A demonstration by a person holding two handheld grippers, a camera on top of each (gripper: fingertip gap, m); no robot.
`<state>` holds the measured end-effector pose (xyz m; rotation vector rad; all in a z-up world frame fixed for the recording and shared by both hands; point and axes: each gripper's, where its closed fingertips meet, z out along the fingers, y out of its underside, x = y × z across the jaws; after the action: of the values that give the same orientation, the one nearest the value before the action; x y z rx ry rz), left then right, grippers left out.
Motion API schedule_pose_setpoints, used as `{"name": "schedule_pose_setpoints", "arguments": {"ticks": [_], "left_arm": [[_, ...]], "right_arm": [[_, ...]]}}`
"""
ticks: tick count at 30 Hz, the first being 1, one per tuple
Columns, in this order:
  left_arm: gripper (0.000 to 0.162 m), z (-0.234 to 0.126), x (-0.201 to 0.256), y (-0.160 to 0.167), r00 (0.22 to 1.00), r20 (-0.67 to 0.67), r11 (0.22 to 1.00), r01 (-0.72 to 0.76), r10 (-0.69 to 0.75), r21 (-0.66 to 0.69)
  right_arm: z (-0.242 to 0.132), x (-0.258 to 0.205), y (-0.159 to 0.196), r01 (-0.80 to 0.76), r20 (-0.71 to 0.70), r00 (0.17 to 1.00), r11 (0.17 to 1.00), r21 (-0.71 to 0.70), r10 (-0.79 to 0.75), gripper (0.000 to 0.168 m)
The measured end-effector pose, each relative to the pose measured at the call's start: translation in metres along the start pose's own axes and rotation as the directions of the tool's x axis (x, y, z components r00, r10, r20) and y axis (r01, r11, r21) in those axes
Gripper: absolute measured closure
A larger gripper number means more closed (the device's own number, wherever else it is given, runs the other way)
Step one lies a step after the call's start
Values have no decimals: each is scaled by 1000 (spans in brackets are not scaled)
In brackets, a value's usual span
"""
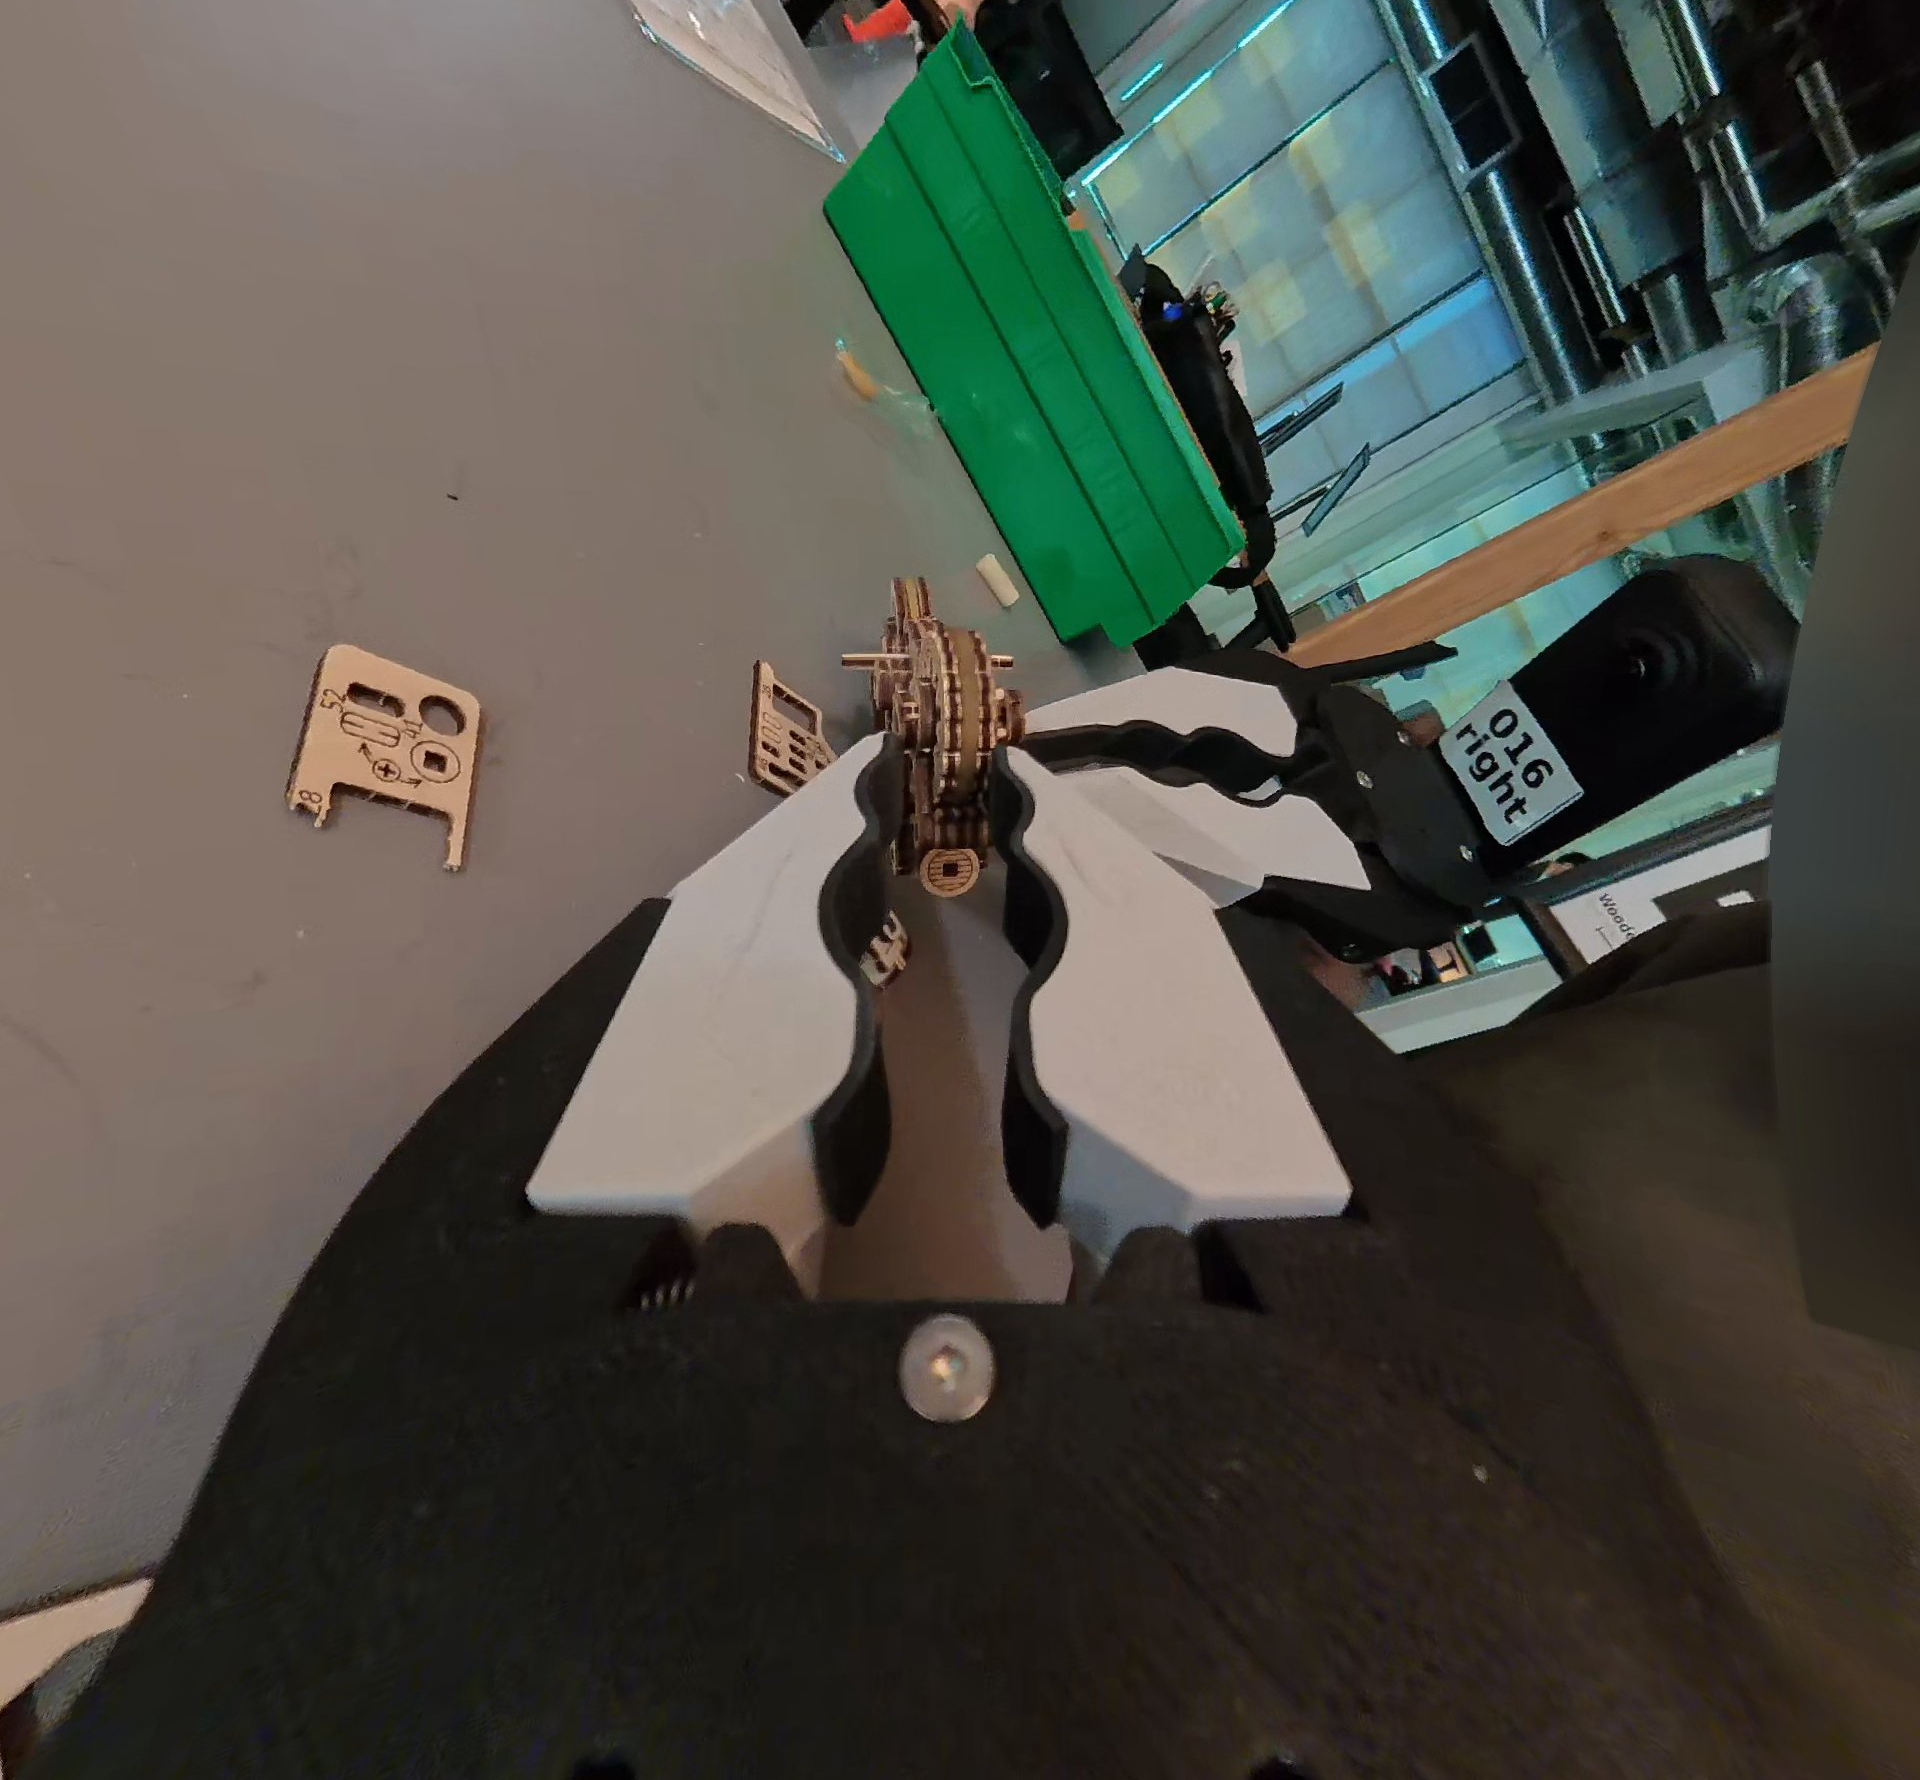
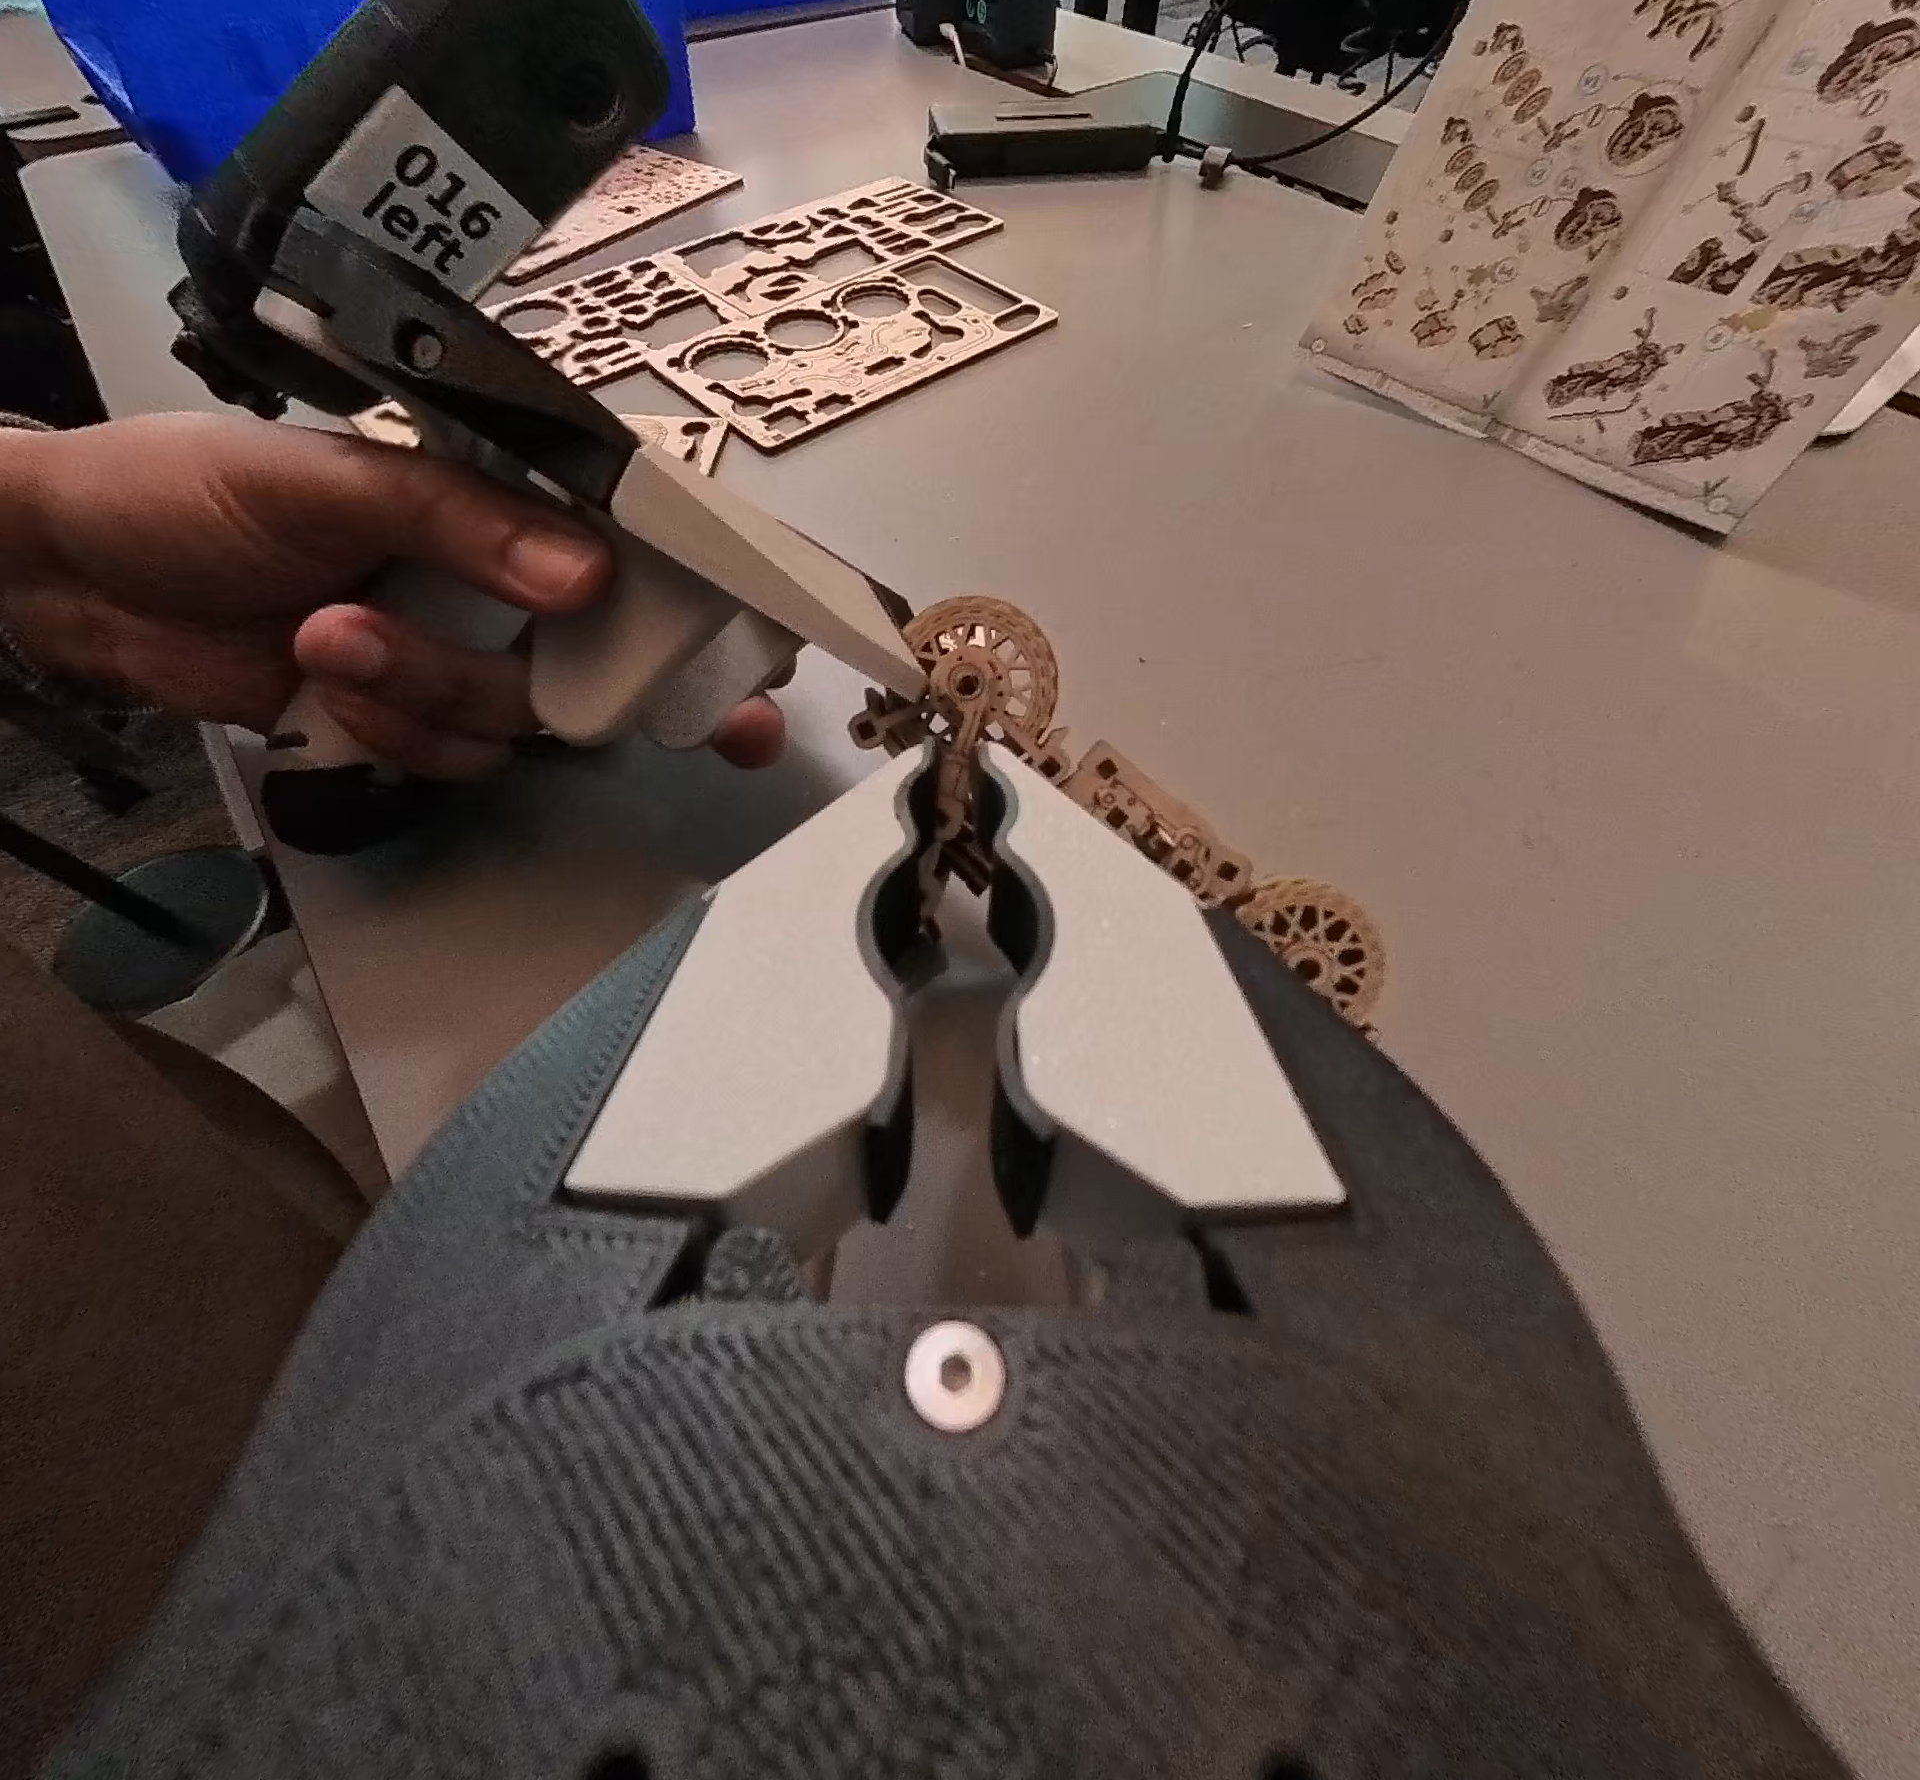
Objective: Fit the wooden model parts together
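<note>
Holding the model (image 2: 1153, 821) in the left tool (image 1: 940, 764), narrowed onto the stacked wheel end, pads pressed against both faces. Gripping a thin strut (image 2: 951, 795) in the right tool (image 2: 951, 769), nearly closed, with only the strut's thickness between the pads.

Seen from the right wrist view: model stretched away to the right and down, front wheel (image 2: 997, 655) highest, rear wheel (image 2: 1314, 946) lowest, close to the bench (image 2: 1455, 691). Cannot tell whether touching it. Long axis running diagonally, front wheel to rear wheel.

Strut upright, roughly square to that axis, its ringed top end lying over the front wheel's hub, its lower end back between the right tool's pads. Both tools meeting at that front wheel, left from the upper left, right from below. Right tool likely the one to do the fitting, left the one to brace.

Judged as mid-seating: ring lined up at the hub, not clearly pressed home. Calls for a push along the hub axis, not along the strut. Risk of bending so thin a piece if twisted.

Beyond the model, lying flat: punched-out sheets (image 2: 831, 317). To its far right, a propped instruction sheet (image 2: 1662, 172).
</note>
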<state>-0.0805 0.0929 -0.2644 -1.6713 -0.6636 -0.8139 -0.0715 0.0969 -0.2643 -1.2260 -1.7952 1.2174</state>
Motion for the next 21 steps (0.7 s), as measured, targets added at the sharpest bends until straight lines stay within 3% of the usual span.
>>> {"name": "schedule_pose_setpoints", "arguments": {"ticks": [16, 21], "left_arm": [[150, -1, 1, -2, 999, -20, 1000, 25, -25, 6], [150, -1, -1, -4, 999, -21, 999, 44, -44, 15]], "right_arm": [[-1, 1, -1, -10, 5, 1000, 1000, 11, 10, 164], [-9, -1, -6, -28, 31, 999, 998, 52, 26, 149]]}}
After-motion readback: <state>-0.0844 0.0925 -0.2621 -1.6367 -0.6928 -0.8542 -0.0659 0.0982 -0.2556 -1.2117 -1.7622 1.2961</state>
